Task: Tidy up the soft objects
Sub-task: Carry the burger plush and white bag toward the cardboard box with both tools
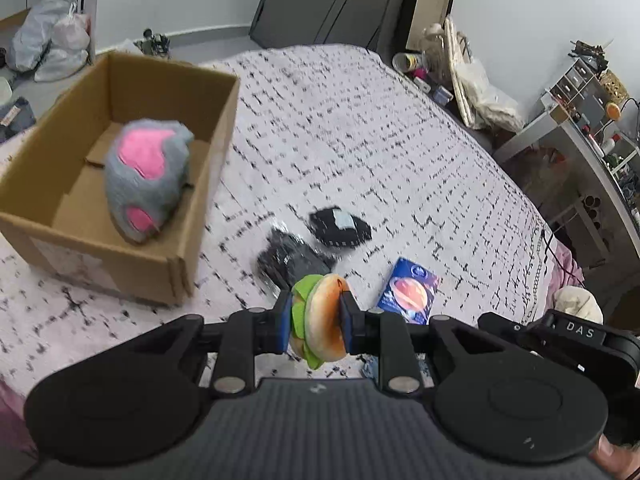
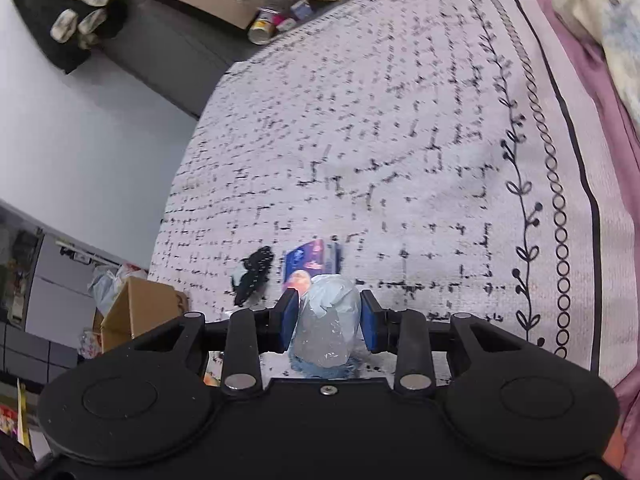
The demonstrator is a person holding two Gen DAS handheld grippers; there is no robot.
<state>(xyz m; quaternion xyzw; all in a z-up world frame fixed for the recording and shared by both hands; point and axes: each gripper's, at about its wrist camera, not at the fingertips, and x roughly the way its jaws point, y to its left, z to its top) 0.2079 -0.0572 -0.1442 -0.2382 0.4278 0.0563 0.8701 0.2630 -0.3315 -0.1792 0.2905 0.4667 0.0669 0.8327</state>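
Both tongs are loaded above the bed [image 1: 360, 128]: left gripper [image 1: 316, 320] squeezing a squashy, feather-light plush burger [image 1: 322, 320] across its buns, right gripper [image 2: 329, 320] clamped around a crinkly, slippery-looking plastic-wrapped bundle [image 2: 326, 320], cardboard box [image 1: 192, 216] waiting nearby.

My left gripper [image 1: 314, 322] covers both flat sides of the plush burger [image 1: 320, 320]; its lower edge is behind my gripper body. My right gripper [image 2: 329, 322] hides the sides of the clear bag w/ blue cloth [image 2: 326, 328], its bottom also cut off by the body. Box [image 1: 120, 184] near the bed's left edge: far inside corner hidden behind the grey-pink plush [image 1: 146, 176]. Black wrapped bundle [image 1: 288, 260] is blurred, can't tell what it is. Print on the blue packet [image 1: 410, 294] is too small to read.
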